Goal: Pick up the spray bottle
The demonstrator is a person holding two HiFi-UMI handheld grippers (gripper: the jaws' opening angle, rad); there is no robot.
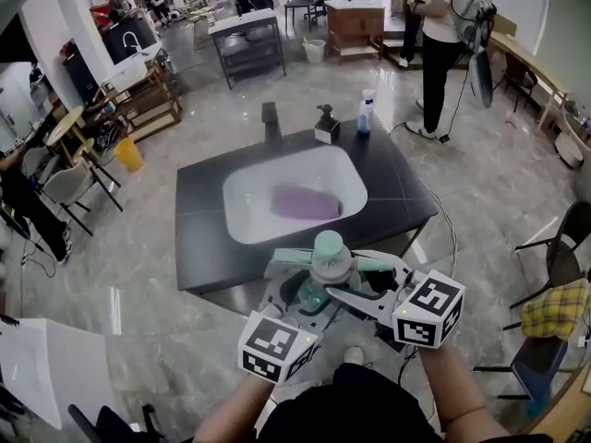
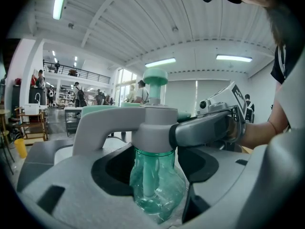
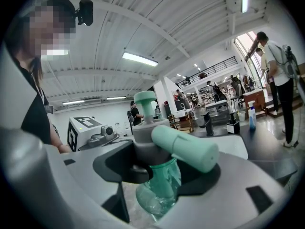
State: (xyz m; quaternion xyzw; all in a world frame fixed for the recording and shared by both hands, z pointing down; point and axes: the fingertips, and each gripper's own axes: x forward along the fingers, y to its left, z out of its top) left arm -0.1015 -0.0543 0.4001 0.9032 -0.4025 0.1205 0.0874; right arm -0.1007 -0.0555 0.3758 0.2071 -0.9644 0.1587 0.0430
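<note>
A clear green spray bottle (image 1: pixel 328 268) with a grey pump head and mint nozzle hangs in the air just in front of the black counter (image 1: pixel 203 238). My left gripper (image 1: pixel 300 286) and right gripper (image 1: pixel 349 289) meet around it from either side. In the left gripper view the bottle (image 2: pixel 157 185) sits in the hollow between the grey jaws, which are shut on its body. The right gripper view shows the same bottle (image 3: pixel 159 187) clasped below its head, its mint nozzle pointing right. A second blue-and-white spray bottle (image 1: pixel 367 112) stands at the counter's far edge.
The counter holds a white sink (image 1: pixel 242 212) with a purple cloth (image 1: pixel 305 203) in it, a black faucet (image 1: pixel 270 123) and a soap dispenser (image 1: pixel 326 125). A person (image 1: pixel 441 35) stands beyond the counter. Chairs (image 1: pixel 554 257) stand at the right.
</note>
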